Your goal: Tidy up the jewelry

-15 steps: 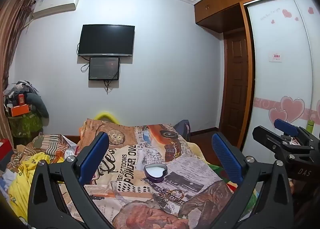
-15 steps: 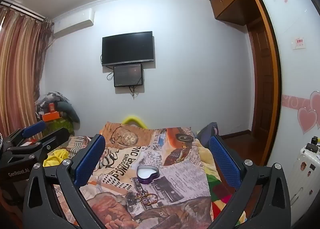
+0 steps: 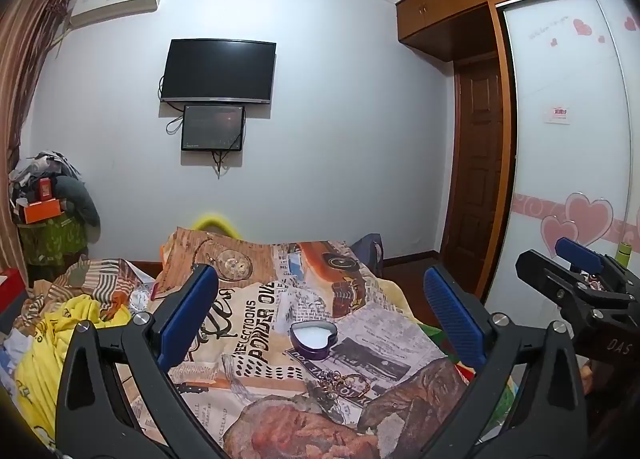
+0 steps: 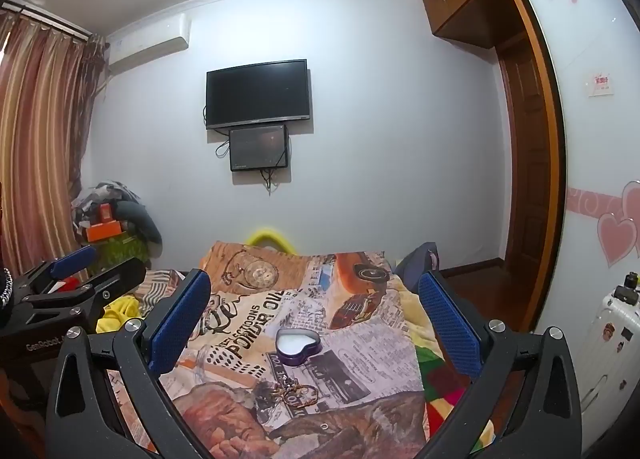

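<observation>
An open purple heart-shaped tin point(image 3: 314, 339) with a white inside sits on the printed bedspread point(image 3: 260, 299); it also shows in the right wrist view point(image 4: 298, 345). A small heap of gold and dark jewelry point(image 3: 340, 381) lies just in front of the tin, also seen from the right point(image 4: 294, 393). A small ring point(image 4: 325, 425) lies nearer. My left gripper point(image 3: 320, 315) is open and empty above the bed. My right gripper point(image 4: 314, 315) is open and empty beside it; each shows at the edge of the other's view.
Crumpled yellow and striped clothes point(image 3: 68, 319) lie at the bed's left. A pile of things with an orange box point(image 3: 42, 211) stands at the far left. A wardrobe with heart stickers point(image 3: 572, 179) and a white suitcase point(image 4: 604, 343) are on the right.
</observation>
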The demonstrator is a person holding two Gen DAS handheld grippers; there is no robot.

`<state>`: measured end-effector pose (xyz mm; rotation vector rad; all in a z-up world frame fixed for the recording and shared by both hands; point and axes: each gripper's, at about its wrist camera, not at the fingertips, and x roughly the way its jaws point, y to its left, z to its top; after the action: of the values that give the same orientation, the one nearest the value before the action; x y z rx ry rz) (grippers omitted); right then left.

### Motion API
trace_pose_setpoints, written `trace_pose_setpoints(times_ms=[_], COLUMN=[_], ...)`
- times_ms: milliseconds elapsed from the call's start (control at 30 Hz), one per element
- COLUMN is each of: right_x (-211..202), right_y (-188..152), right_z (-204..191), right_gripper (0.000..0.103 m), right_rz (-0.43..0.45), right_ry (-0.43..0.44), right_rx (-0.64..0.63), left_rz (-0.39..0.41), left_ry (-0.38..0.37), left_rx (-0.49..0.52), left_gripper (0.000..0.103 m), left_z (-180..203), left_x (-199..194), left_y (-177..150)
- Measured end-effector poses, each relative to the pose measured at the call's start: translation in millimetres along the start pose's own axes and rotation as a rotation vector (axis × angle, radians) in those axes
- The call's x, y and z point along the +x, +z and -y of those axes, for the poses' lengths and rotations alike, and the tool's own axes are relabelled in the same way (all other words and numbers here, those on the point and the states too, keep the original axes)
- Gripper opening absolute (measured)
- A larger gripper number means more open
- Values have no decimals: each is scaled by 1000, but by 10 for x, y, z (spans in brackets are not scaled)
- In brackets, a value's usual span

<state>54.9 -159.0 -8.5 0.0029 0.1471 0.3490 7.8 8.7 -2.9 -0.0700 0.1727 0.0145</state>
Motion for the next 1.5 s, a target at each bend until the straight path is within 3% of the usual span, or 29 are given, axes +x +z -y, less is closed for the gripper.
trace_pose_setpoints(times_ms=[1500], right_x=[59], right_y=[-57], right_z=[-23], right_gripper=[103], right_rz=[-19], right_ry=[7], right_rx=[-11], left_rz=[-20], left_ry=[7], left_rx=[-10], left_gripper=[103], left_z=[-10], left_x=[60], left_y=[-47])
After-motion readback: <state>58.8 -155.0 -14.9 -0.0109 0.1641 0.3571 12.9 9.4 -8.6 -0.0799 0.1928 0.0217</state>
